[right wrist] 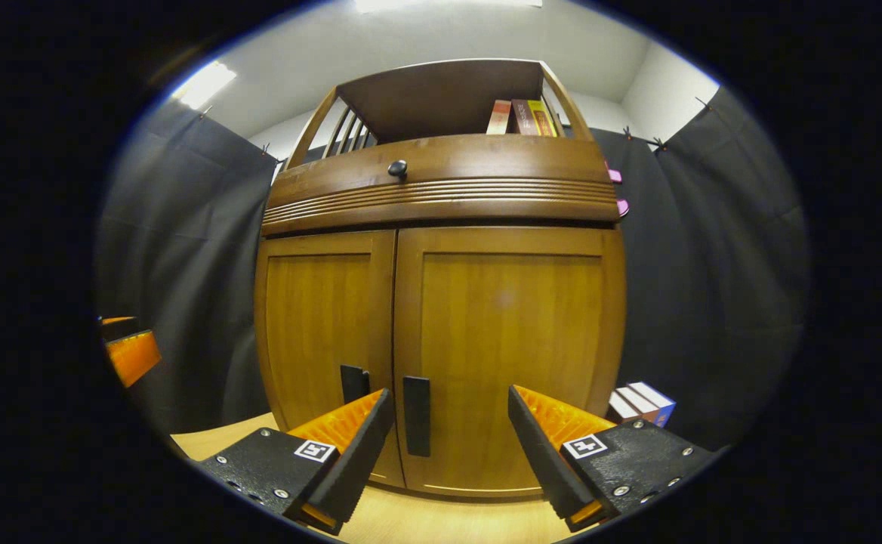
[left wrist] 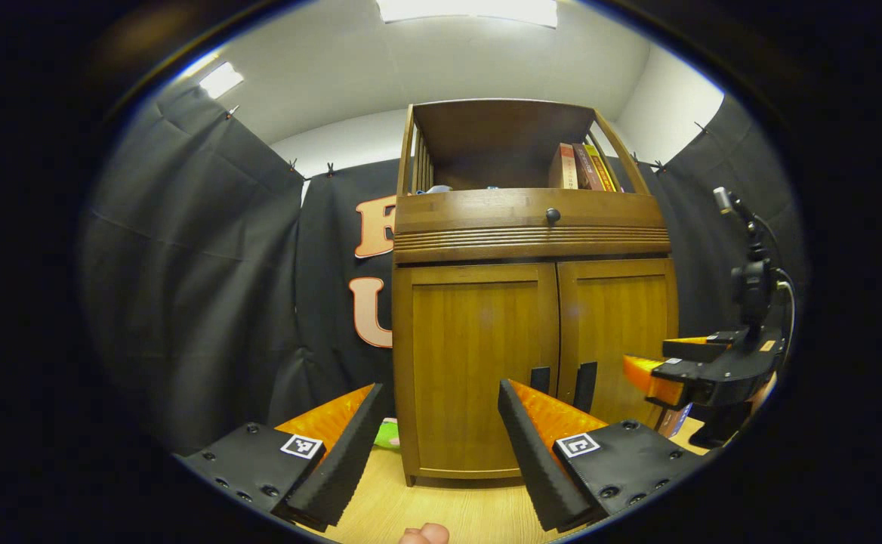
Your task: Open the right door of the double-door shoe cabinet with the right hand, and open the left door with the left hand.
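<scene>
Left tool gapes wide, gripping nothing, before the closed left door of the shoe cabinet. Right tool is equally spread and empty, its fingers flanking the right door's handle, not touching.

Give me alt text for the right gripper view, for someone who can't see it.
A wooden double-door shoe cabinet stands close ahead, both doors shut, the right gripper open before the right door's black handle. Books stand on the top shelf, above a drawer knob.
</scene>
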Motion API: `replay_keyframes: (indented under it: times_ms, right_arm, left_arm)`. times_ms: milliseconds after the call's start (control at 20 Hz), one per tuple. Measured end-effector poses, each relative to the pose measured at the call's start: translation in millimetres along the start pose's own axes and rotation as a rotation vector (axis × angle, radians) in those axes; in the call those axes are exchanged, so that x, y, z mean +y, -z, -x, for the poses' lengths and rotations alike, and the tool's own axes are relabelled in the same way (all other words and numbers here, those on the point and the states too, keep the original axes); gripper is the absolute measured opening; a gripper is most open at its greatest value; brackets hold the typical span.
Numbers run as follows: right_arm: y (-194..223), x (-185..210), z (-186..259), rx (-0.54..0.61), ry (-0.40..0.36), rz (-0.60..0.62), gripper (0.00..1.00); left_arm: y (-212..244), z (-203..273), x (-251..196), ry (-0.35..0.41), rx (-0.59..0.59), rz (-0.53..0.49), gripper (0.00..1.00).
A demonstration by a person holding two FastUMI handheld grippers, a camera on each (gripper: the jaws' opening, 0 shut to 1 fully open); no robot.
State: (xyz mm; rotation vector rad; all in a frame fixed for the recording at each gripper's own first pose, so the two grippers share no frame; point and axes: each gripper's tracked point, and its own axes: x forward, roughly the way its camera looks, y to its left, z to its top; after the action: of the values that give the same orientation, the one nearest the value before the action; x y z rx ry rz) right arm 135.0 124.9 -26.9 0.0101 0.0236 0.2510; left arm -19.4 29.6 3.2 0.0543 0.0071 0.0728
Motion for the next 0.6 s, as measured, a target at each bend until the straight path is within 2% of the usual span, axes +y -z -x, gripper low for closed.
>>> replay_keyframes:
  times_ms: [300, 550, 600]
  right_arm:
    - [30.4, 5.3, -67.3, 0.030, 0.028, -0.041, 0.94]
    - [46.5, 0.9, -90.6, 0.044, 0.058, -0.016, 0.94]
    - [50.4, 0.2, -95.0, 0.052, 0.062, -0.012, 0.94]
  left_arm:
    - [-1.8, 7.6, 12.1, -0.021, -0.006, -0.006, 0.96]
    - [2.3, 9.6, 19.8, -0.022, 0.001, 0.002, 0.95]
    - [3.7, 9.0, 21.3, -0.025, 0.002, 0.004, 0.98]
